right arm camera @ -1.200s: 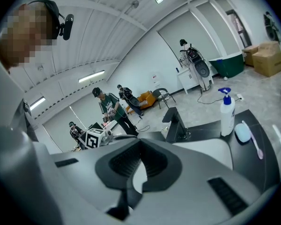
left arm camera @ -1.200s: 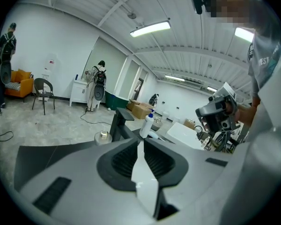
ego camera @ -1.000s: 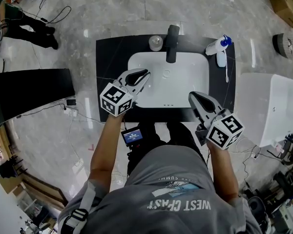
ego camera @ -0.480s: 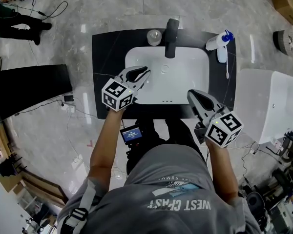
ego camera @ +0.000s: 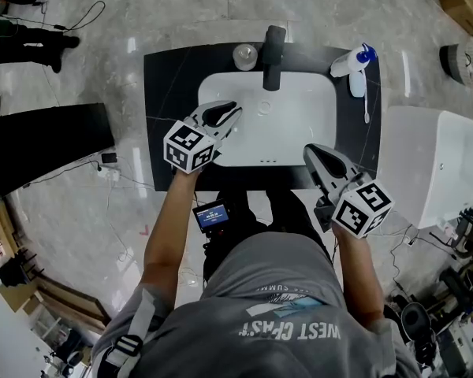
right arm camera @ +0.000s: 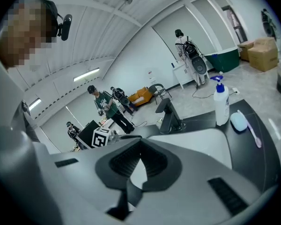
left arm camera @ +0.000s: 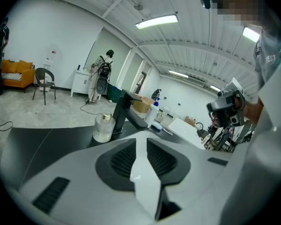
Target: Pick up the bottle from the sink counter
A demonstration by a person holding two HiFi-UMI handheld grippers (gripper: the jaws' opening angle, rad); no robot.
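so far: approach only, nothing gripped

bottle (ego camera: 347, 63), white with blue top, stands at the rear right corner of the sink counter (ego camera: 162, 93), well apart from both grippers. left gripper (ego camera: 235, 110) tilts down over the basin (ego camera: 299, 124), jaws just opening a slit, empty; right gripper (ego camera: 310, 153) closed, empty. next, i judge: reach across, open wider, straddle bottle.

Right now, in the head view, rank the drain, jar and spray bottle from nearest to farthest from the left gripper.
From the left gripper, its jaws just opening with nothing between them:
1. Drain, in the basin, just to its right.
2. Jar, at the back of the counter, left of the faucet.
3. Spray bottle, at the counter's back right corner.
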